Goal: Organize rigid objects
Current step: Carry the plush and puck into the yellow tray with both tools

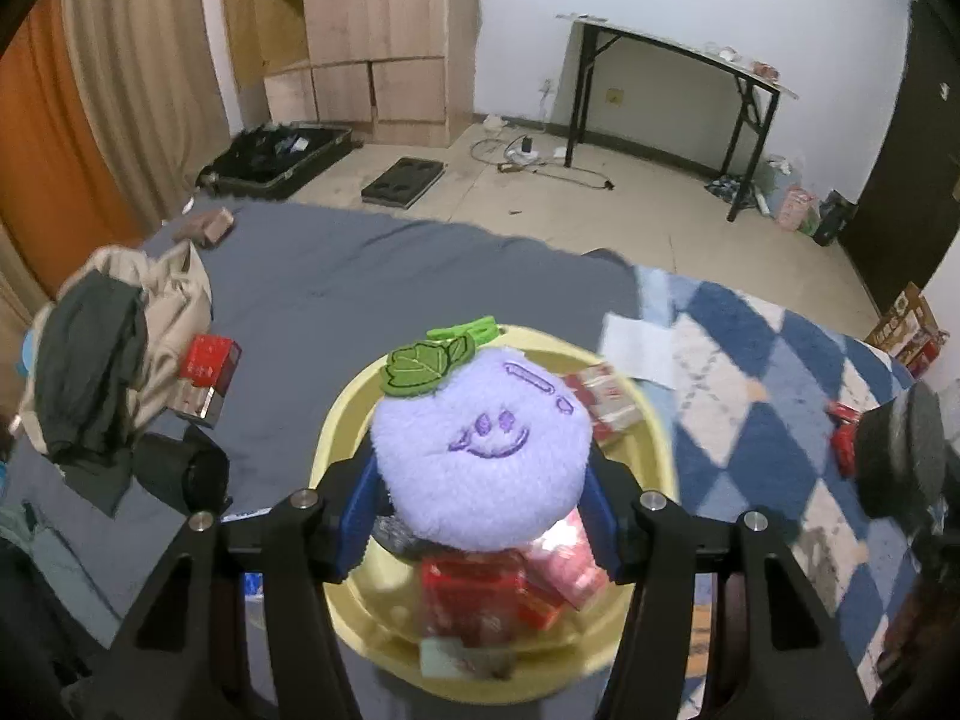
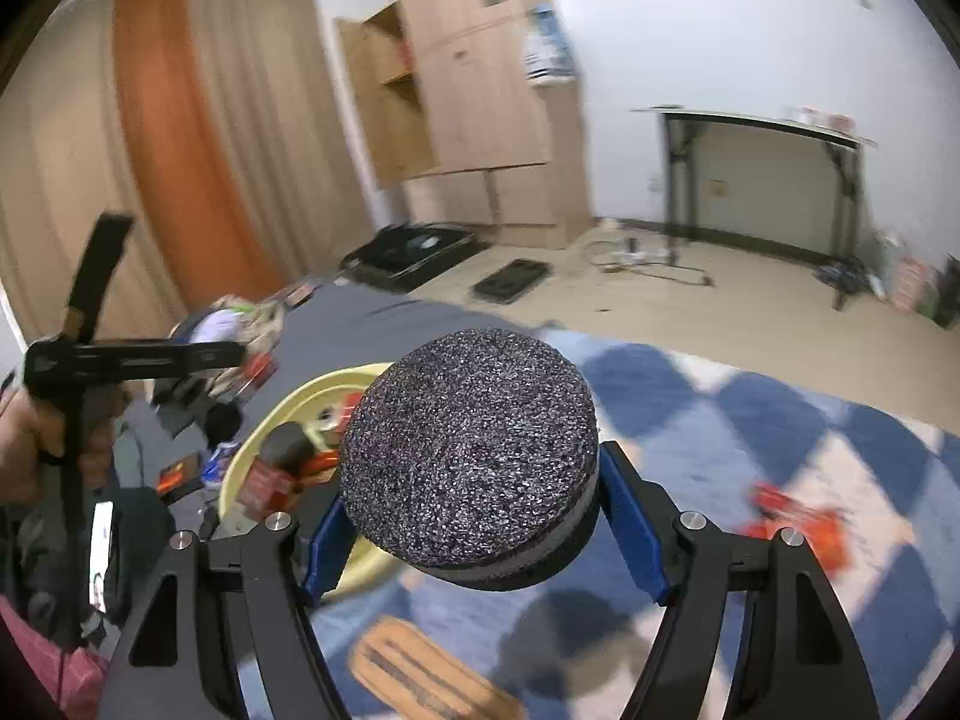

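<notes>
My left gripper (image 1: 480, 516) is shut on a purple plush toy (image 1: 480, 444) with a green leaf and a stitched face, held over a yellow basin (image 1: 345, 420). The basin holds several red and pink boxes (image 1: 474, 600). My right gripper (image 2: 474, 516) is shut on a round dark speckled foam puck (image 2: 468, 444), held above the blue-and-white checked blanket (image 2: 780, 438), to the right of the yellow basin (image 2: 300, 396). The puck and right gripper also show at the right edge of the left wrist view (image 1: 900, 450).
A red box (image 1: 210, 372) and a clothes pile (image 1: 114, 348) lie on the grey bedsheet (image 1: 360, 264) left of the basin. A white paper (image 1: 642, 348) and a red object (image 2: 798, 522) lie on the blanket. A tan striped item (image 2: 420, 672) lies below my right gripper.
</notes>
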`<state>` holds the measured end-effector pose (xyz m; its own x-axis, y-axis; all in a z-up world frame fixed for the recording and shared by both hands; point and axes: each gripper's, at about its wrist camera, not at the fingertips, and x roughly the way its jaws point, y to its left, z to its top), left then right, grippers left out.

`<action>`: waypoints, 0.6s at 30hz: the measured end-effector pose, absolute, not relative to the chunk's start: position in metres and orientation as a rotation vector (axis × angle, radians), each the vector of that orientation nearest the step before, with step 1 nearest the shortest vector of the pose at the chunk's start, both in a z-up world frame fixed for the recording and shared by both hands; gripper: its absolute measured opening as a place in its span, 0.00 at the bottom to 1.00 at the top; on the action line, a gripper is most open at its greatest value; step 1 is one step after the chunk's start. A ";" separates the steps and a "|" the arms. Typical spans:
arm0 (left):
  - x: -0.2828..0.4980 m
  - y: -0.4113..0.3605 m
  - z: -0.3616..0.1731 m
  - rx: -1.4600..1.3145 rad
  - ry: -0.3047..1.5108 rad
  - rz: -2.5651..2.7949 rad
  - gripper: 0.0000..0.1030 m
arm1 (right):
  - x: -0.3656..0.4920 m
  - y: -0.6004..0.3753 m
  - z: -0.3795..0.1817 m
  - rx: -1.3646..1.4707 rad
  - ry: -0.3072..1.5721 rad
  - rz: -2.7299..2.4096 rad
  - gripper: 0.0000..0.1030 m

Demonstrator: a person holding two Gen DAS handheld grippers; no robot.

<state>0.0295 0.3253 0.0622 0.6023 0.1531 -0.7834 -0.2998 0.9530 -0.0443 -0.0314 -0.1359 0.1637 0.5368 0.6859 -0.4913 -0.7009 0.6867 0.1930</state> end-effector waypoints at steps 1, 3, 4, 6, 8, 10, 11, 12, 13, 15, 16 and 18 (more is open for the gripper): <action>0.029 0.332 0.056 -0.185 0.891 0.263 0.58 | -0.028 -0.117 0.159 -0.043 0.574 0.847 0.71; 0.035 0.345 0.036 -0.200 0.901 0.273 0.58 | -0.018 -0.083 0.145 -0.070 0.594 0.881 0.71; 0.037 0.352 0.024 -0.222 0.910 0.279 0.58 | -0.011 -0.065 0.136 -0.083 0.615 0.895 0.71; 0.040 0.361 0.008 -0.247 0.918 0.285 0.58 | -0.001 -0.040 0.125 -0.103 0.639 0.910 0.71; 0.039 0.367 -0.004 -0.268 0.910 0.294 0.58 | 0.007 -0.017 0.113 -0.133 0.659 0.915 0.71; 0.037 0.375 -0.012 -0.326 0.902 0.277 0.58 | 0.020 -0.001 0.103 -0.158 0.679 0.896 0.71; 0.035 0.378 -0.014 -0.348 0.890 0.272 0.58 | 0.028 0.005 0.100 -0.157 0.683 0.900 0.71; 0.033 0.380 -0.018 -0.358 0.882 0.266 0.58 | 0.032 0.009 0.097 -0.164 0.683 0.905 0.71; 0.032 0.381 -0.020 -0.356 0.879 0.263 0.58 | 0.036 0.015 0.093 -0.194 0.674 0.907 0.71; 0.033 0.379 -0.030 -0.324 0.895 0.263 0.58 | 0.037 0.026 0.088 -0.229 0.656 0.911 0.71; 0.033 0.380 -0.034 -0.325 0.899 0.263 0.58 | 0.037 0.032 0.084 -0.233 0.660 0.919 0.71; 0.031 0.383 -0.040 -0.360 0.894 0.267 0.58 | 0.040 0.040 0.077 -0.230 0.686 0.926 0.71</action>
